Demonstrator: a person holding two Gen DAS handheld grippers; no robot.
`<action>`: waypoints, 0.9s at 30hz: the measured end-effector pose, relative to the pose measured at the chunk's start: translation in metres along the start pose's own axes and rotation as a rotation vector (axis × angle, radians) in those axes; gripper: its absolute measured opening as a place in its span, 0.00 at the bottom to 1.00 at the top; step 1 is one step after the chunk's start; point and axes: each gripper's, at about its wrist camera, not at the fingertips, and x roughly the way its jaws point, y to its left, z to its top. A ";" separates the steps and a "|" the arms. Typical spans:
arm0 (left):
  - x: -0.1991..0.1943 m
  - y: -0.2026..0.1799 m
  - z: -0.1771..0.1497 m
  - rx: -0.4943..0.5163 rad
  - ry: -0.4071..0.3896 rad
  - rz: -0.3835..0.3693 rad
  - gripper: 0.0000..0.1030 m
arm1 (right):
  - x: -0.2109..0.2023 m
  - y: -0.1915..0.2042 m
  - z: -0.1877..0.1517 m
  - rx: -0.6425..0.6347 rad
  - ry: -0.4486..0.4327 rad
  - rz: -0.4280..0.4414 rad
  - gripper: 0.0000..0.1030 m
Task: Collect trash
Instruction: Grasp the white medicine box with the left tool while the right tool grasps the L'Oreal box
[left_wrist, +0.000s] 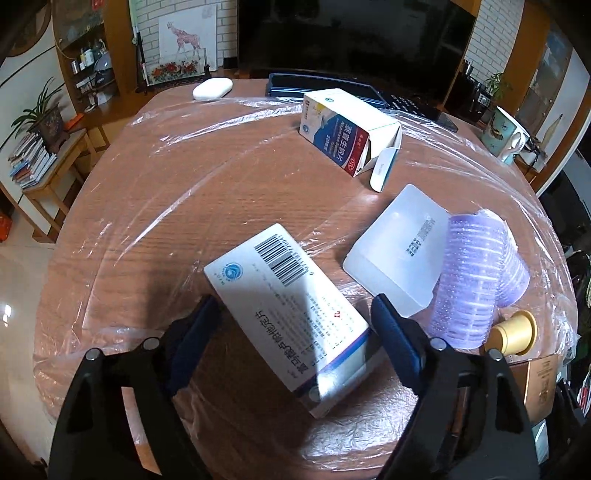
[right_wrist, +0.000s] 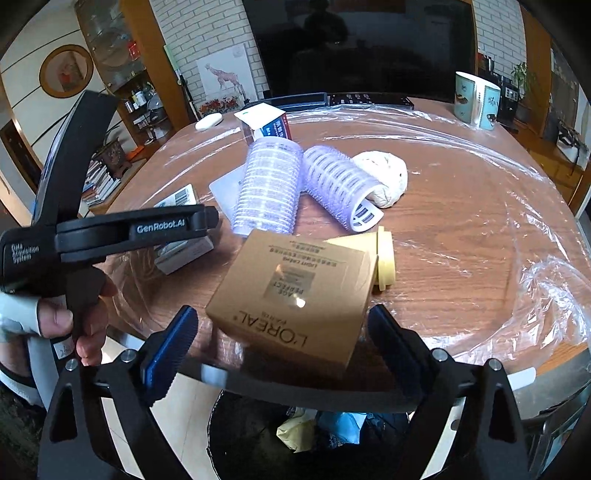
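Note:
A white medicine box (left_wrist: 291, 295) with a barcode lies askew on the table between the fingers of my left gripper (left_wrist: 295, 301). The jaws stand open, pads close beside its long sides, a thin gap showing on the left. In the right wrist view a tan L'Oreal box (right_wrist: 295, 299) at the table's near edge sits between the fingers of my right gripper (right_wrist: 282, 310), also open, with a clear gap on the left. The left gripper (right_wrist: 210, 219) shows there from the side, over the white box (right_wrist: 181, 254), held by a hand (right_wrist: 55, 317).
Two purple hair rollers (right_wrist: 269, 184), a crumpled tissue (right_wrist: 384, 177), a yellow jar (right_wrist: 384, 258), a translucent plastic lid (left_wrist: 399, 251) and an opened blue-and-white carton (left_wrist: 343, 129) lie on the film-covered table (right_wrist: 461, 229). A black bin (right_wrist: 229, 443) with trash stands below its near edge. A mug (right_wrist: 476, 99) stands far right.

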 end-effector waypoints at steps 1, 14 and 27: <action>0.000 -0.001 0.000 0.004 -0.003 -0.004 0.77 | 0.001 -0.001 0.000 0.003 0.002 0.005 0.86; -0.006 -0.002 0.000 0.034 -0.008 -0.026 0.54 | -0.005 -0.020 0.007 -0.002 -0.023 0.012 0.57; -0.011 -0.002 -0.003 0.052 -0.031 0.016 0.52 | -0.013 -0.035 0.011 0.001 -0.035 0.040 0.56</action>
